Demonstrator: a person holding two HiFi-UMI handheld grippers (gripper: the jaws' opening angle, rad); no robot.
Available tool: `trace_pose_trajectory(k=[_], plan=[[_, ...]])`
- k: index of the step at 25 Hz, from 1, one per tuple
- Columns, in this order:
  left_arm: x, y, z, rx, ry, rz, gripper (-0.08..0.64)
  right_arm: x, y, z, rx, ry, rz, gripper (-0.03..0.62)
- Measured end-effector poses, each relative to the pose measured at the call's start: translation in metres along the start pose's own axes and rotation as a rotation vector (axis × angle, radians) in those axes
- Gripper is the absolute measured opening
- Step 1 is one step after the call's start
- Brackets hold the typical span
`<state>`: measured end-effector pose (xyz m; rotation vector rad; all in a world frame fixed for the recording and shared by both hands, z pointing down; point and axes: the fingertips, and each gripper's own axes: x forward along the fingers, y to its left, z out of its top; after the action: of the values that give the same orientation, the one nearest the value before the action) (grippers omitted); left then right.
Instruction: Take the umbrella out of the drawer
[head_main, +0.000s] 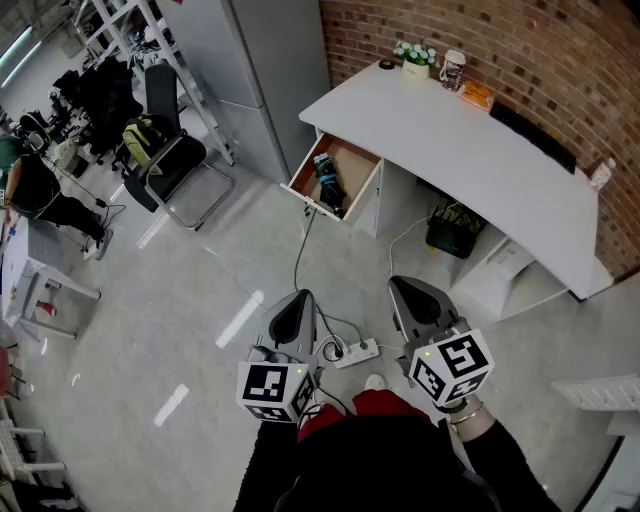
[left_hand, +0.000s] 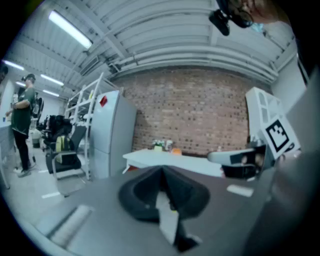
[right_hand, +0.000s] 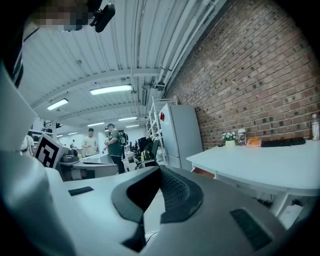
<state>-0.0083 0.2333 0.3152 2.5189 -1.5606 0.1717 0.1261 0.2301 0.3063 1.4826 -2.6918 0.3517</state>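
Above floor (head_main: 180, 300), left claw (head_main: 300, 297), right claw (head_main: 400, 284), level

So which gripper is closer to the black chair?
Left. The black chair stands far off, up-left of the left gripper; the right gripper is further right, on the left one's other side.

Drawer (head_main: 335, 178) contents dark, too small to ID. Left tongs (left_hand: 162, 175) blurred close-up. Desk (right_hand: 270, 160) cut off at rt edge.

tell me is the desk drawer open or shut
Open: the drawer stands pulled out from the white desk, its wooden inside exposed, with a dark umbrella lying in it.
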Motion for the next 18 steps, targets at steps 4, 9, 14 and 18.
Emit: trace_pose_trajectory(k=[4,9,14,18], plan=[[0.012,-0.009,0.002,0.005,0.005,0.004,0.002,-0.001,-0.014,0.002,0.019,-0.004,0.016,0.008],[0.020,-0.019,0.002,-0.003,0.010,0.014,0.002,-0.006,-0.029,-0.002,0.059,-0.001,0.052,0.008],[0.029,-0.020,0.007,0.017,0.018,0.030,0.002,-0.006,-0.034,-0.004,0.062,0.017,0.070,0.008],[0.038,-0.018,0.009,0.018,0.028,0.040,0.002,-0.005,-0.043,-0.002,0.057,0.026,0.058,0.008]])
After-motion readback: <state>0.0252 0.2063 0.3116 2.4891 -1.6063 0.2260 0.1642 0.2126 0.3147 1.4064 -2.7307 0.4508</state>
